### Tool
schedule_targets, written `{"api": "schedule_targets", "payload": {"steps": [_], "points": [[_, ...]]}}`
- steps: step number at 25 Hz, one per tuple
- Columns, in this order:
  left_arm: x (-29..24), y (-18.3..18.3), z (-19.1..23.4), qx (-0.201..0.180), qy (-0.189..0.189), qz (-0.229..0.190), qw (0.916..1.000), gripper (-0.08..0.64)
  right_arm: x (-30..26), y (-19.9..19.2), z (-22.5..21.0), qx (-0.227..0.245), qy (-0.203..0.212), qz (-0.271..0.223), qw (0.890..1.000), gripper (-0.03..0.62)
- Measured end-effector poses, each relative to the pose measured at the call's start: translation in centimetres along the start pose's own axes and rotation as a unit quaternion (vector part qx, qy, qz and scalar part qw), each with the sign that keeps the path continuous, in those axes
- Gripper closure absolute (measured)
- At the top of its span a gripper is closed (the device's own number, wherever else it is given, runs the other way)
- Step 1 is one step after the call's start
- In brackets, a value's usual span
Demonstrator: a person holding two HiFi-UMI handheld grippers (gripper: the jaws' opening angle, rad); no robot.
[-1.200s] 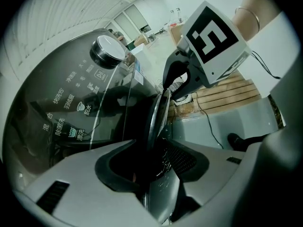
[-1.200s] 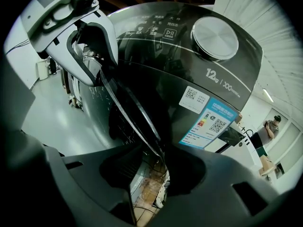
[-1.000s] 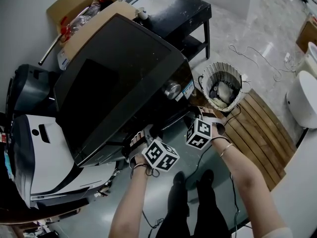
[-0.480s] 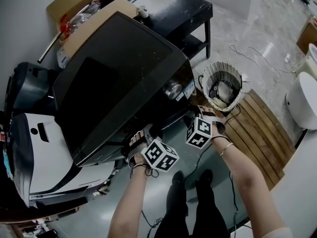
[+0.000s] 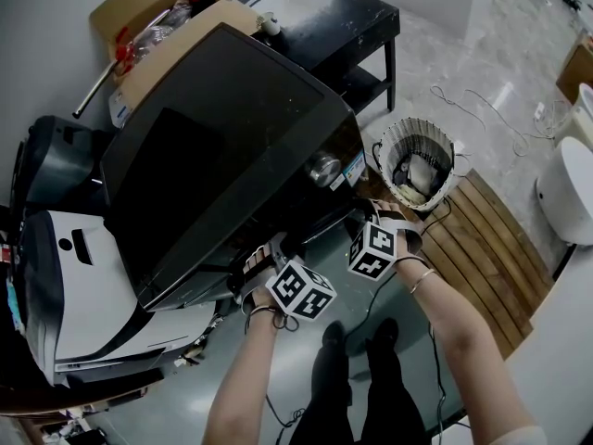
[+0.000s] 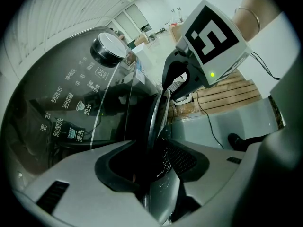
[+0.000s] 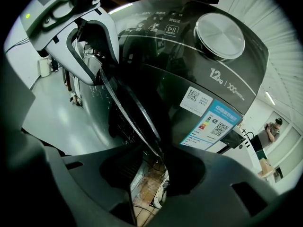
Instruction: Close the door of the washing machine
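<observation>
The black washing machine fills the middle of the head view, its silver knob at the front. The door's rim stands ajar at the front, hidden in the head view. My left gripper is open, with that rim running between its jaws. My right gripper straddles the same rim further along. Its jaws have just been closing a little but still stand wide apart. In the head view the left gripper and the right gripper sit close together under the machine's front edge.
A basket with laundry stands right of the machine, next to a wooden slat mat. A black table and a cardboard box lie behind. A white appliance is on the left. Cables trail on the floor.
</observation>
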State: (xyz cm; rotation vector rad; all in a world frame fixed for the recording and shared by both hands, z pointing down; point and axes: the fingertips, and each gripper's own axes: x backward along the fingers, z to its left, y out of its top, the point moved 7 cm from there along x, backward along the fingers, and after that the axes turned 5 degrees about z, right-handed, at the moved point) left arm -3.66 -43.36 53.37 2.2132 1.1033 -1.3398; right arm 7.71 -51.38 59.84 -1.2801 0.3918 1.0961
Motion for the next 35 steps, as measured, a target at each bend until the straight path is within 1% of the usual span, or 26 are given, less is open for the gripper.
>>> {"api": "schedule_targets", "payload": {"steps": [7,17,35], "points": [[-0.03,0.12,0.04,0.002,0.001,0.002,1.0,0.339,-0.02,0.0,0.07,-0.006,-0.01,0.002,1.0,0.448],[-0.03,0.06,-0.01,0.003,-0.001,0.006,1.0,0.339,0.02,-0.02,0.21,-0.006,-0.012,0.004,1.0,0.449],[-0.1,0.09,0.07,0.002,-0.001,0.008,1.0,0.339,-0.09,-0.06,0.05,0.011,-0.011,-0.002,1.0,0.453]]}}
